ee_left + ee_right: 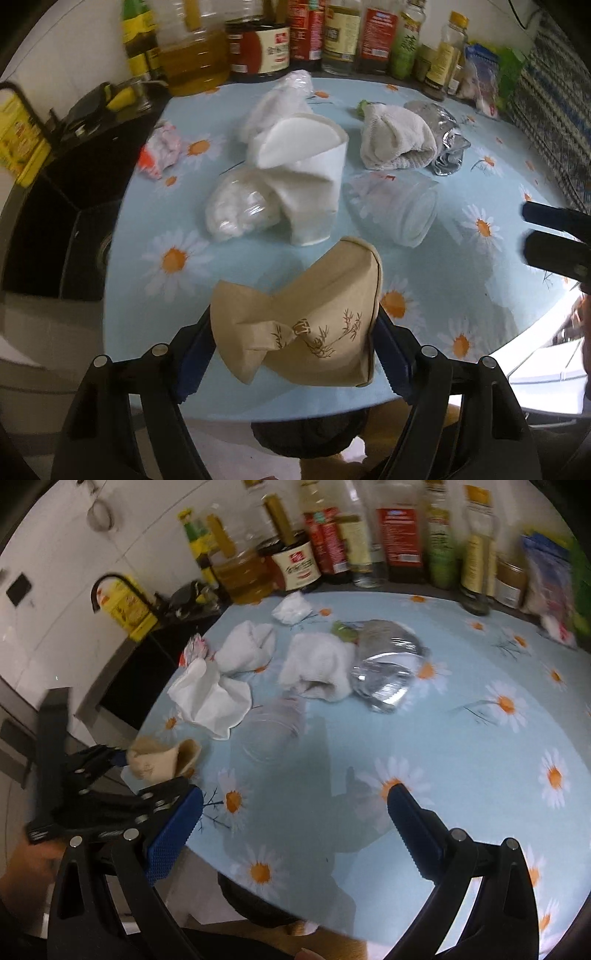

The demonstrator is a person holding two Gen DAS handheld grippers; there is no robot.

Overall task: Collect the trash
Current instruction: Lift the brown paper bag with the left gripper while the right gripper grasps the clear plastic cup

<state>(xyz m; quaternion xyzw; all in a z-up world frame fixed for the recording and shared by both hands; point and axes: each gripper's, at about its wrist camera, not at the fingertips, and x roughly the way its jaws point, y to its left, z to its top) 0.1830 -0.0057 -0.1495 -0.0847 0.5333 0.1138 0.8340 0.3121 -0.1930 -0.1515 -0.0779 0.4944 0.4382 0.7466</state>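
My left gripper (295,325) is shut on a crushed brown paper cup (314,317) with a bamboo print, held just above the table's front edge. In the right wrist view the same cup (162,760) sits in the left gripper (122,760) at the far left. My right gripper (295,794) is open and empty over the front of the daisy tablecloth (461,738); its fingers (554,218) enter the left wrist view from the right. Behind lie a crushed white paper cup (306,177), a clear plastic cup (399,210) on its side, a clear bag (236,206) and a silver foil wrapper (447,144).
A folded white cloth (395,140) and a red-and-white wrapper (162,151) also lie on the table. Several sauce and oil bottles (258,48) line the back edge. A black sink (55,221) borders the table's left. Something dark (310,432) sits below the front edge.
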